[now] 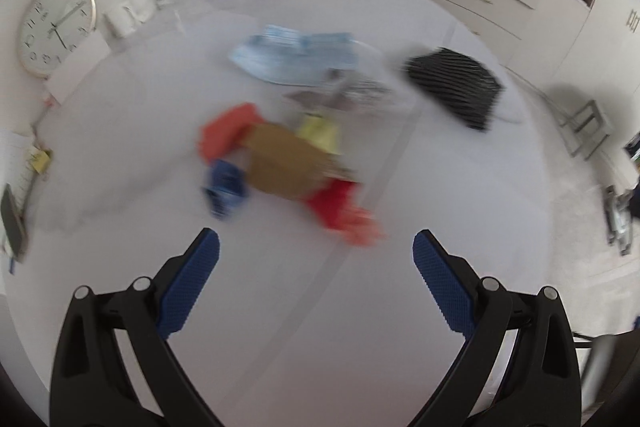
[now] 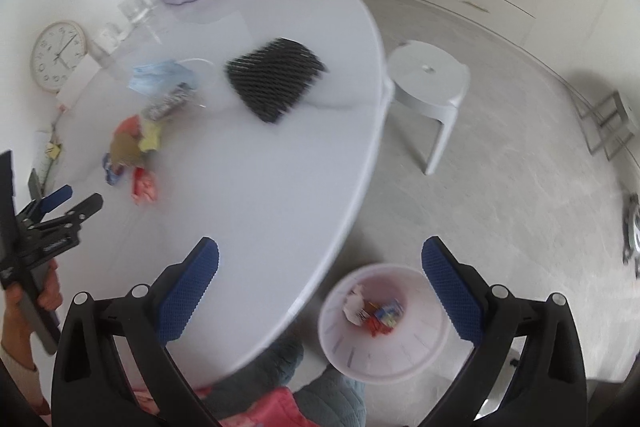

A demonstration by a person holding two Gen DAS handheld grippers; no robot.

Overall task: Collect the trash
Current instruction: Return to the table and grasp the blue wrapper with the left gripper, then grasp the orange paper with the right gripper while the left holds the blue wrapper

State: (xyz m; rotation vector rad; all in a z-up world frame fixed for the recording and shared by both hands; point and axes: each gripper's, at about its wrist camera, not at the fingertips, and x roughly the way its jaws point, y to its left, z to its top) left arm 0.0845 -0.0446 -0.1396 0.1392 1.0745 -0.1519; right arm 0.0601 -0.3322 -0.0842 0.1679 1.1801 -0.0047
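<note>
Left claw point(image 1: 316, 247): spread wide, empty; we approach the red crumpled wrapper point(image 1: 344, 213) low.
Right claw point(image 2: 320, 259): wide, empty, above the white plastic bin point(image 2: 416, 363).

Left hand-held gripper point(image 1: 316, 247) hung wide open over the white counter point(image 1: 120, 131). Just ahead of its tips sat a blurry trash pile point(image 1: 280, 167): brown cardboard, red, blue and yellow wrappers. Farther ahead, a blue face mask point(image 1: 292, 53).

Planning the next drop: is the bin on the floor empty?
No. The white bin stands upright with a few wrappers at its bottom, mostly unfilled.
</note>
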